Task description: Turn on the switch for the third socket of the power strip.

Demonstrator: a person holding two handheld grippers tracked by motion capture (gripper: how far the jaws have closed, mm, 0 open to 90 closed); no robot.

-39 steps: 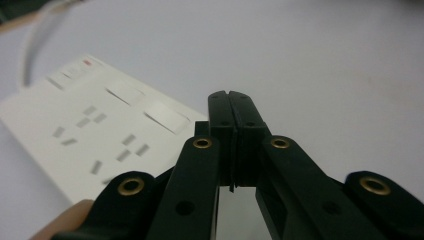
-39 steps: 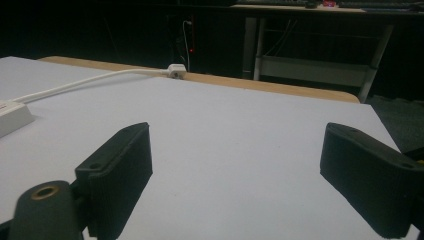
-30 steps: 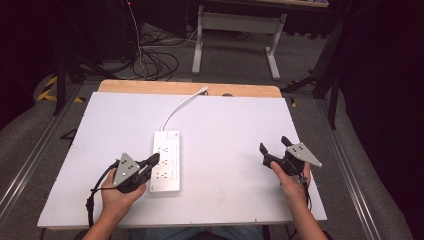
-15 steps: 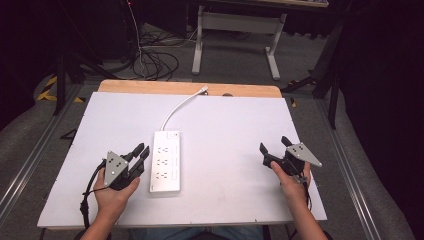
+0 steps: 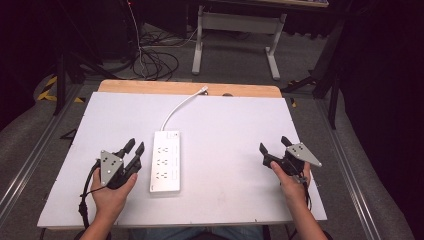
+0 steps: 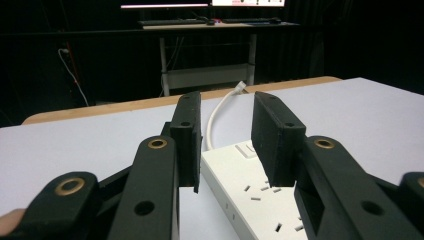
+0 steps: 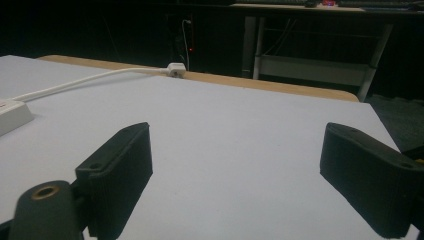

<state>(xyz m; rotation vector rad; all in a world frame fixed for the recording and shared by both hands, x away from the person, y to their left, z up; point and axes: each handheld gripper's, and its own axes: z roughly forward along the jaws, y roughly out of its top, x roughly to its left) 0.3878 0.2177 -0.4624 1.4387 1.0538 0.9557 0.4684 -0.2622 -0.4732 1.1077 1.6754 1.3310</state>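
Power strip (image 5: 165, 161): flat on white worktop (image 5: 225, 125), just right of left claw (image 5: 134, 148), untouched. Left claw: released, narrow gap. Right claw (image 5: 274, 146): released wide, near worktop's right edge, bare surface ahead.

L tool (image 5: 134, 148) jaws slightly apart, R tool (image 5: 273, 146) jaws wide, both low.

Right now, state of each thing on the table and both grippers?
Power strip: flat on the table, sockets up, nothing plugged in, not gripped.
Cord: attached to the strip, runs to the far edge, its end lying loose there.
Left gripper: jaws partly open, empty, just left of the strip.
Right gripper: jaws wide open, empty, far from the strip.
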